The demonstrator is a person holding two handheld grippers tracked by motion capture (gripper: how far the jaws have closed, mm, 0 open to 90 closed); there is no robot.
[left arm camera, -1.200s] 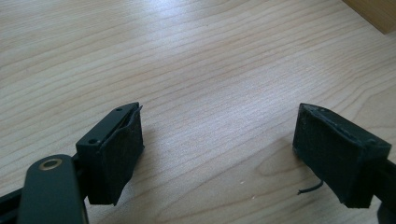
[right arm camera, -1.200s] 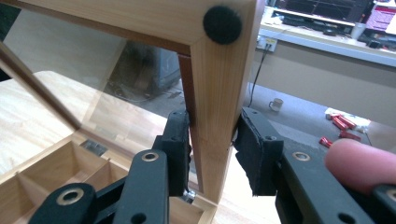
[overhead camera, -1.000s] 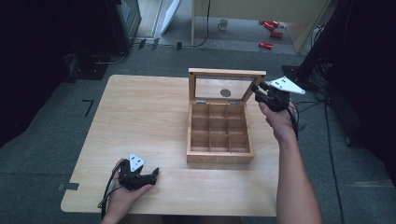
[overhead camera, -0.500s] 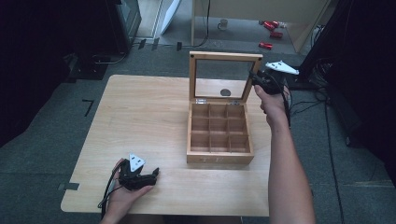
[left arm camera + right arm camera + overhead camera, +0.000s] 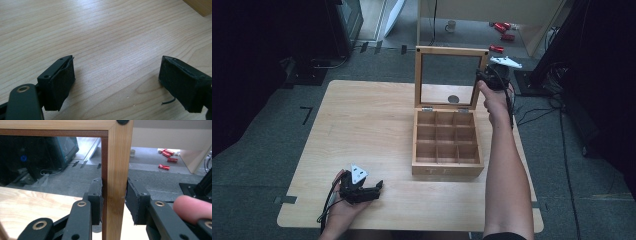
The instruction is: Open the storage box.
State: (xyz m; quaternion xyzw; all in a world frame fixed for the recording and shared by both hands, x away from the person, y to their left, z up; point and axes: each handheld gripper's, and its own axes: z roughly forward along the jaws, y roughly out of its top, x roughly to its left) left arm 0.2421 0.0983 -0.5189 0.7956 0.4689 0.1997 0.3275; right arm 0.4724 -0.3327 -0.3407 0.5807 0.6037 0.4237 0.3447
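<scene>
Right gripper (image 5: 113, 202): clamped on the right-hand rail of the lid frame, one black pad on each face of the wood; a fingertip (image 5: 191, 208) rested on the tool body.
Left gripper (image 5: 362, 187): lay on the table near the front left corner, jaws spread wide with bare wood between them — holding nothing.
Lid (image 5: 451, 77): wooden frame with a clear pane, hinged at the back of the box, stood close to upright with the right gripper at its right edge.
Box (image 5: 447, 167): wooden, nine open compartments in a three-by-three grid, none seen to hold anything; sat right of the table's middle.
Table (image 5: 362, 125): pale wood, the box and the resting left gripper well apart on it.
Floor beyond: red items (image 5: 502, 27) and a cup (image 5: 451, 25) lay far off, of no bearing on the work.
Step in hand, as judged: swinging the lid open to its rest.
Handling advice: keep the pads square on the rail and follow the hinge's arc — pushing straight back would likely tip or slide the light box.
Risk: letting go before the lid stands past upright could drop it shut.
Spare hand: the left gripper could steady the box's front wall if it begins to shift.
</scene>
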